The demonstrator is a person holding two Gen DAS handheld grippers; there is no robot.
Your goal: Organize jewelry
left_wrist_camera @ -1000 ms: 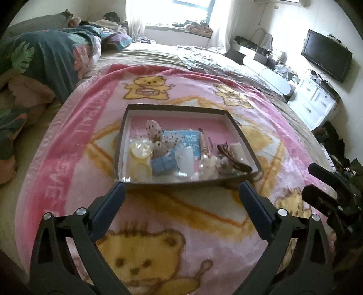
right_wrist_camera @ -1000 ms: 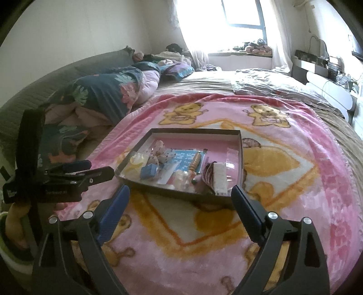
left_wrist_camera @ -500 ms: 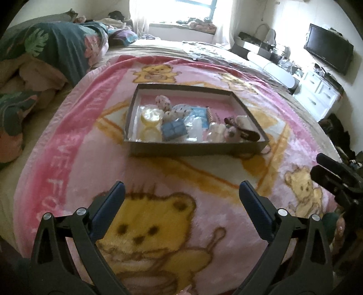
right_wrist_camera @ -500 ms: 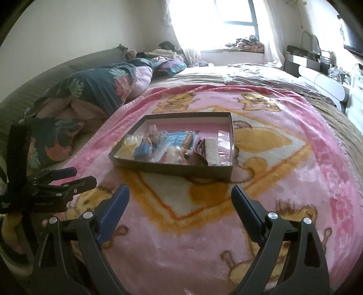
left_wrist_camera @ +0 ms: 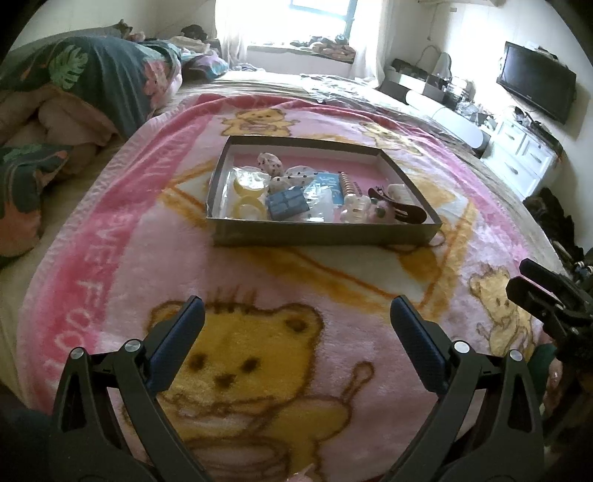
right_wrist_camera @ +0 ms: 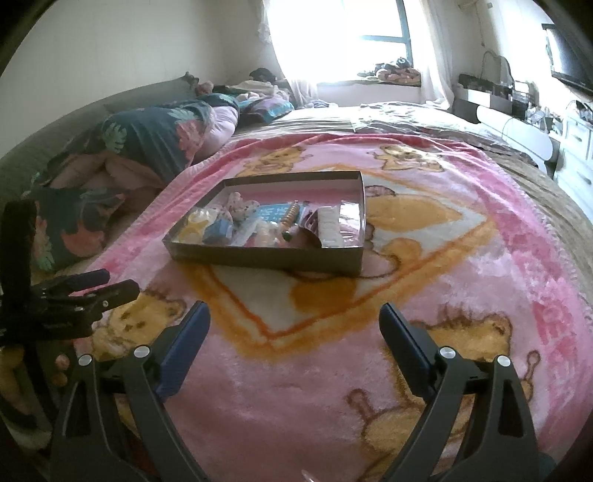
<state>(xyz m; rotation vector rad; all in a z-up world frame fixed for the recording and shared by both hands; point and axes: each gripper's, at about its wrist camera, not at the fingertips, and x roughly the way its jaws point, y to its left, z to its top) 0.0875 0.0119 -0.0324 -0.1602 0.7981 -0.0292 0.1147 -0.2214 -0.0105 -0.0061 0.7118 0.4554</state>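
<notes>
Covering most of the bed (left_wrist_camera: 259, 79) is a pink plush blanket (left_wrist_camera: 259, 281) printed with yellow bears, with a rumpled leaf-patterned quilt (left_wrist_camera: 92, 85) heaped along its left side and a window (right_wrist_camera: 370, 33) glaring white at the far end. On the right, against the wall, stand a white drawer unit (left_wrist_camera: 522, 155) and a dark television (left_wrist_camera: 537, 87). Near the blanket's middle rests a shallow grey cardboard tray (left_wrist_camera: 318, 233) with a pink floor — the jewelry and hair accessories all lie inside it, crowded toward its near wall. From left to right in the left wrist view these include two yellowish rings in clear wrapping (left_wrist_camera: 249, 196), a dotted fabric scrunchie (left_wrist_camera: 270, 163), a small blue checked box (left_wrist_camera: 288, 202), a blue card (left_wrist_camera: 326, 182), a beaded strand (left_wrist_camera: 347, 182), a pale translucent claw clip (left_wrist_camera: 355, 209) and a dark brown hair clip (left_wrist_camera: 402, 211); finer pieces are too small to tell apart. The left hand-held gripper (left_wrist_camera: 296, 319) hovers above the blanket on the near side of the tray, its blue-padded jaws spread wide and holding nothing. The right hand-held gripper (right_wrist_camera: 294, 320) hangs likewise short of the tray — jaws wide apart, empty. Each tool also shows at the edge of the other's view, well apart from the tray.
</notes>
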